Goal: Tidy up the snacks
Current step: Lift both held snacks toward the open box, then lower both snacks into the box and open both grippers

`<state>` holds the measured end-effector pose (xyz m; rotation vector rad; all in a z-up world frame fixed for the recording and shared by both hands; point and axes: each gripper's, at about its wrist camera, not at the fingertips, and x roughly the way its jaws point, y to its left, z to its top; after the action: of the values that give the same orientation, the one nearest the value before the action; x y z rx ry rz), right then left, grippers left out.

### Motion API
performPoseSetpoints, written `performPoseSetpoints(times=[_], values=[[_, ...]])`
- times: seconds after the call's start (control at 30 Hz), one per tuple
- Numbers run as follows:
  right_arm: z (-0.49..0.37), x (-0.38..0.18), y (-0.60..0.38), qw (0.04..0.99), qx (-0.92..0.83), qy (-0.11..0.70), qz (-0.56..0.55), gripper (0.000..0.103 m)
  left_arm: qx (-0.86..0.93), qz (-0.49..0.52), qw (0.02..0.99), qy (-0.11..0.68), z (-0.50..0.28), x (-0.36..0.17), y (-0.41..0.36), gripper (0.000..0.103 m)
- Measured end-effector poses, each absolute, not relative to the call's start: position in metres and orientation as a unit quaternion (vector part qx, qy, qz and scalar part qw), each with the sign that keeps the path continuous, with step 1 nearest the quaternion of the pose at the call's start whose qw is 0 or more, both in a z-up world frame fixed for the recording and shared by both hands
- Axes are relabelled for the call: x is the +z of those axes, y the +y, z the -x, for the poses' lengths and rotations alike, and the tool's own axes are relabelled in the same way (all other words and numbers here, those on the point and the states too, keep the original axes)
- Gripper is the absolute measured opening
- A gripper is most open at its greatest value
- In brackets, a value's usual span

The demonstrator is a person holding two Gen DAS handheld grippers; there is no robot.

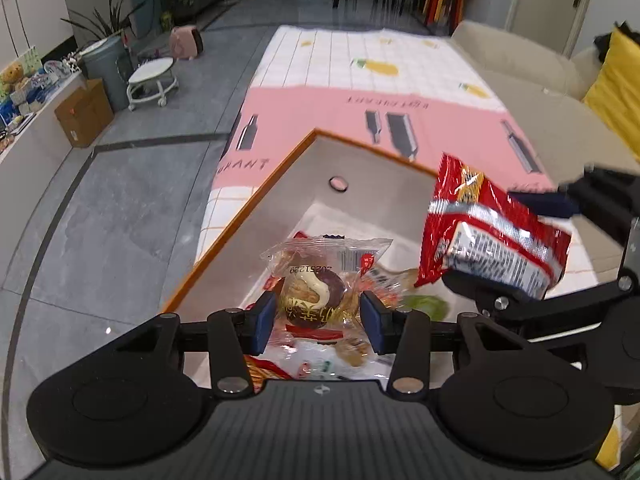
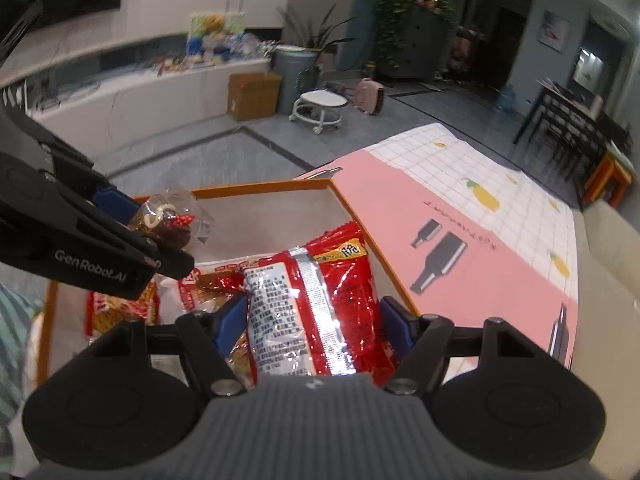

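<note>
Clear crinkled plastic wraps a round brown pastry with a pale swirl, clamped between the blue pads of the left gripper [image 1: 318, 316] above the orange-rimmed box [image 1: 248, 208]. This clear snack packet [image 1: 320, 280] lies flat, long axis side to side. To the right, the right gripper [image 2: 310, 320] pinches one red foil packet [image 2: 320, 304], silver seam up, long axis pointing away over the box. Several more packets lie inside; their count is unclear.

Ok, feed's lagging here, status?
Left gripper shut on clear-wrapped chocolate cookie. Right gripper shut on red foil snack packet. Both above orange-rimmed box. Nothing blocking.
</note>
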<state>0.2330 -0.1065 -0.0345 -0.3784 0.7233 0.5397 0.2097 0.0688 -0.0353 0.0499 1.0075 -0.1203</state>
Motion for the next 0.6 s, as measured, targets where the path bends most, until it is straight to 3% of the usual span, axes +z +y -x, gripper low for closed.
performPoseSetpoints(times=[0.6], values=[[-0.304,-0.103,-0.05,0.803,0.284,0.441,0.285,0.068,-0.069,-0.047,0.816,0.572,-0.24,-0.095,0.079,0.052]])
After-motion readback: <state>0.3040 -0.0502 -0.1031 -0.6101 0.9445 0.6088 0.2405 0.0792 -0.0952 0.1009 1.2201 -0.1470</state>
